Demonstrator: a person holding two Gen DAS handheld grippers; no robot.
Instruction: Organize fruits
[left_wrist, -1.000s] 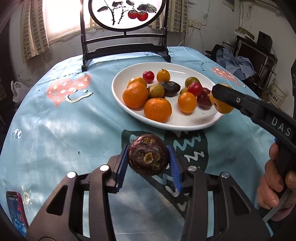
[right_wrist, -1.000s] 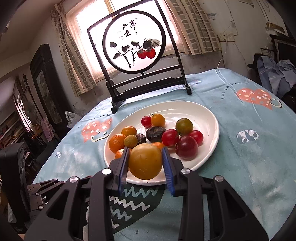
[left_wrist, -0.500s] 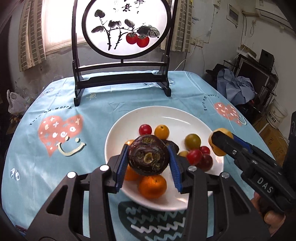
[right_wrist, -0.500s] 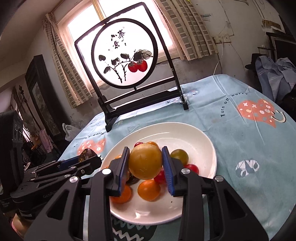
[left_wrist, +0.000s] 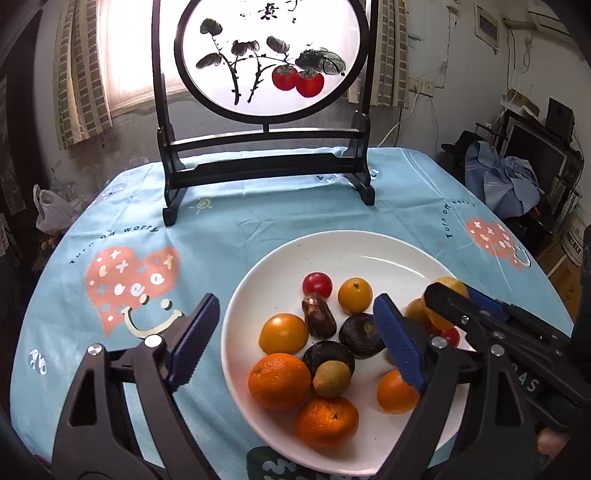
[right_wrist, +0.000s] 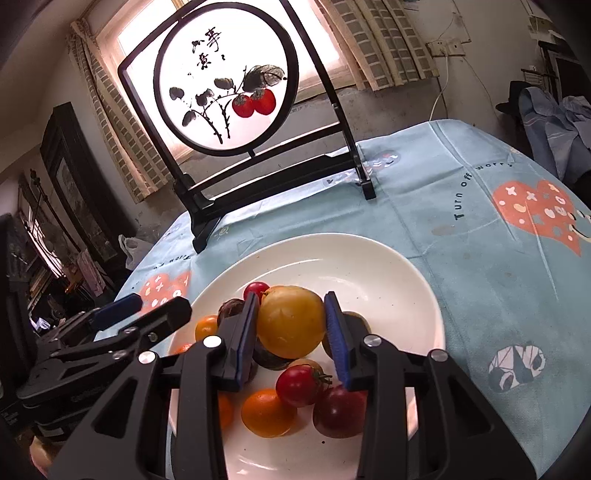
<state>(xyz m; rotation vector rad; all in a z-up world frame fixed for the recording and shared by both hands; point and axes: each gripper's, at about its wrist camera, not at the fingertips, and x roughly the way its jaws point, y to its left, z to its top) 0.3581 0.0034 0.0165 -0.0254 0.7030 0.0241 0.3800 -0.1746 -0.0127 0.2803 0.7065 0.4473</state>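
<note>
A white plate (left_wrist: 332, 236) on the blue tablecloth holds oranges (left_wrist: 279, 382), small red and yellow tomatoes (left_wrist: 317, 283) and dark brown fruits (left_wrist: 362, 334). My left gripper (left_wrist: 295, 301) hangs over the plate's left part. Its jaws are opening wide and no pad touches any fruit. My right gripper (right_wrist: 291, 295) hovers over the plate (right_wrist: 369, 243) with a yellow fruit (right_wrist: 290, 321) between its blue pads; the jaws are starting to open, and both pads still touch it. From the left wrist view the right gripper (left_wrist: 443, 291) comes in from the right with the yellow fruit (left_wrist: 452, 286).
A black-framed round screen (left_wrist: 269, 59) painted with red persimmons stands at the table's far side. Bare tablecloth (left_wrist: 129, 280) with heart prints lies left and right of the plate. Room clutter, clothes (left_wrist: 498, 184) and shelves stand beyond the right edge.
The left gripper's jaws have sprung open and the dark fruit it held now lies on the plate. Both grippers moved forward over the plate; the right one still carries the yellow fruit.
</note>
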